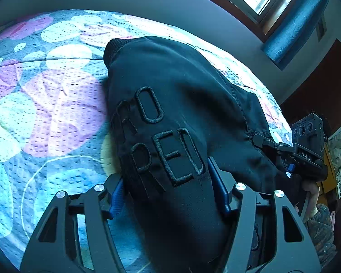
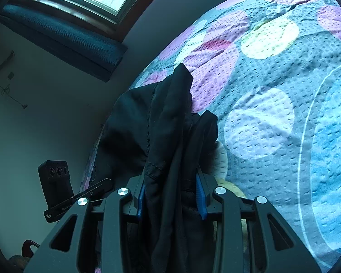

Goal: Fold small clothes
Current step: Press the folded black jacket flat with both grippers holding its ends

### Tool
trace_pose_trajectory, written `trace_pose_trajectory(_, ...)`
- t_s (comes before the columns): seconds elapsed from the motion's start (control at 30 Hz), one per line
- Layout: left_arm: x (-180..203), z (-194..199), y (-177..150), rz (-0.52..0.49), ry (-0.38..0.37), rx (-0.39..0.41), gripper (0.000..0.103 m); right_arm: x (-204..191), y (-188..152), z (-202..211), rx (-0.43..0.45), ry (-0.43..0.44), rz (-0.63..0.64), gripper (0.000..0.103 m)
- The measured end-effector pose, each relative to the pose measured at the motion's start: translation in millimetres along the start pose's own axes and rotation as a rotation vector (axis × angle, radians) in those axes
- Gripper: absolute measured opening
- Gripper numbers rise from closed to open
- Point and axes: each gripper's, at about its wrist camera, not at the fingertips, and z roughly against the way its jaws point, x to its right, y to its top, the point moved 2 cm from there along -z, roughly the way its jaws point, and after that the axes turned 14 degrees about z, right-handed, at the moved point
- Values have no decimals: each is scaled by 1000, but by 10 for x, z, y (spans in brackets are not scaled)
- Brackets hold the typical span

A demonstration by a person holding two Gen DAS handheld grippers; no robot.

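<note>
- The black jacket (image 1: 170, 86) ran off the bottom edge between my left claw's (image 1: 168, 191) fingers; its raised lettering was partly folded under at nine o'clock.
- In my right claw (image 2: 170, 198), bunched cloth hid the pads' contact.
- My hand (image 1: 312, 195) was cut off at four o'clock.

bed's got a quilted spread (image 1: 45, 104) with big pastel circles, and the black jacket (image 1: 170, 86) is draped over it
</note>
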Motion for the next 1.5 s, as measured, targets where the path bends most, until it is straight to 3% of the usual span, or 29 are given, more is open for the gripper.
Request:
trace_pose_trajectory(0.43, -454, 206, 194, 38, 54, 33, 63, -281, 129, -650, -37, 69, -6, 35)
trace_pose_trajectory(0.57, -582, 218, 210, 62, 22, 13, 65, -281, 137, -799, -40, 76, -21, 35)
trace_pose_trajectory(0.67, -621, 219, 217, 65, -26, -4, 72, -209, 126, -758, -34, 84, -50, 40)
trace_pose_trajectory(0.77, -643, 186, 281, 76, -48, -27, 79, -191, 149, -670, -9, 39, -35, 47)
trace_pose_trajectory(0.8, -652, 166, 303, 75, -55, -33, 81, -174, 163, -658, 5, 29, -39, 54)
trace_pose_trajectory(0.9, -693, 103, 364, 82, -69, -49, 80, -79, 188, -716, 1, 22, -81, 58)
trace_pose_trajectory(0.97, -704, 98, 383, 86, -62, -40, 73, -98, 234, -776, -4, 34, -72, 53)
trace_pose_trajectory(1.0, -698, 108, 388, 79, -52, -36, 69, -131, 252, -843, -22, 55, -67, 43)
trace_pose_trajectory(1.13, -648, 239, 521, 70, -26, -9, 59, -365, 439, -845, 14, 59, 8, 31)
trace_pose_trajectory(1.27, -723, 401, 711, 55, 3, 32, 56, -591, 631, -905, 44, 89, 59, 28)
trace_pose_trajectory(1.5, -1120, 221, 855, 135, 11, 6, 58, -366, 640, -1311, 17, 100, -22, 28)
